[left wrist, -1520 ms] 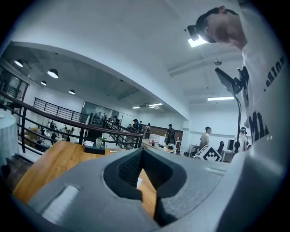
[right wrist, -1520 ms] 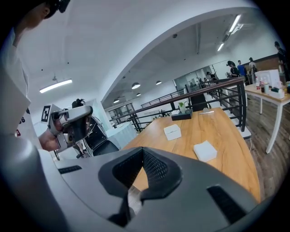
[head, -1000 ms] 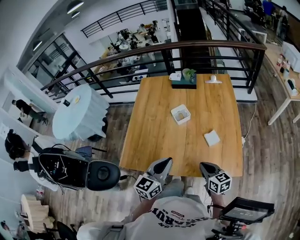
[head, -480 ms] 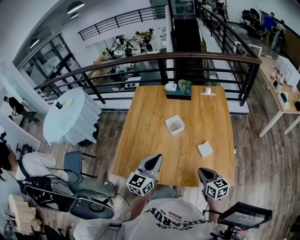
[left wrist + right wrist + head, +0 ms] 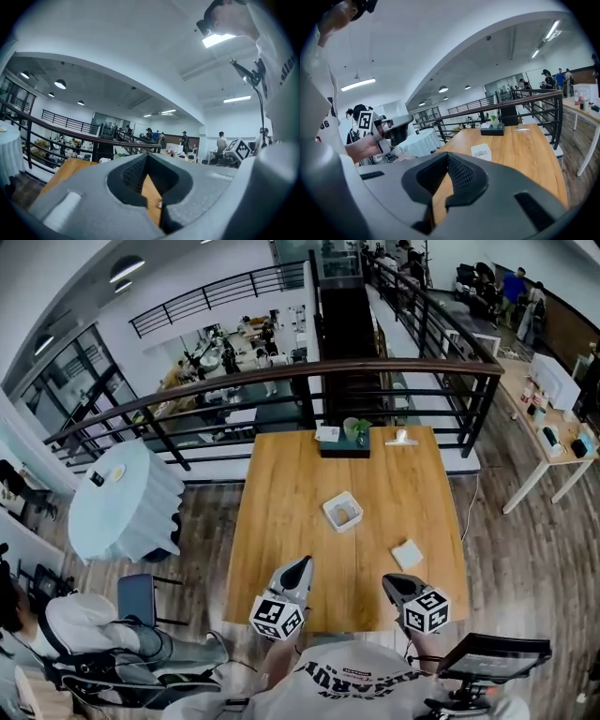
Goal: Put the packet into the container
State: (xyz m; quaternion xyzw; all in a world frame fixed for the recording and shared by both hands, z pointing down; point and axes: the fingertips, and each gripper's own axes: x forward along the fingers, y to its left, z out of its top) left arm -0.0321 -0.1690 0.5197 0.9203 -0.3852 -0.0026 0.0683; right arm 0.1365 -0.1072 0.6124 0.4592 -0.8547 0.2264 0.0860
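- There is one wooden table [image 5: 281, 521].
- One white packet [image 5: 407, 554] lies flat on the table, on the right side and toward the near edge.
- One white square container [image 5: 342, 512] sits near the middle of the table. Something light brown shows inside it.
- The packet is outside the container, to its near right, and they do not touch.
- There are two hand-held grippers, both over the near edge of the table.
- The left hand-held gripper [image 5: 298, 568] has its jaws pressed together with nothing between them.
- The right hand-held gripper [image 5: 394, 584] is closed tight too, and it is empty. The packet lies just past it.
- At the far edge sits one dark tray [image 5: 343, 448] with one small green plant [image 5: 354, 428].
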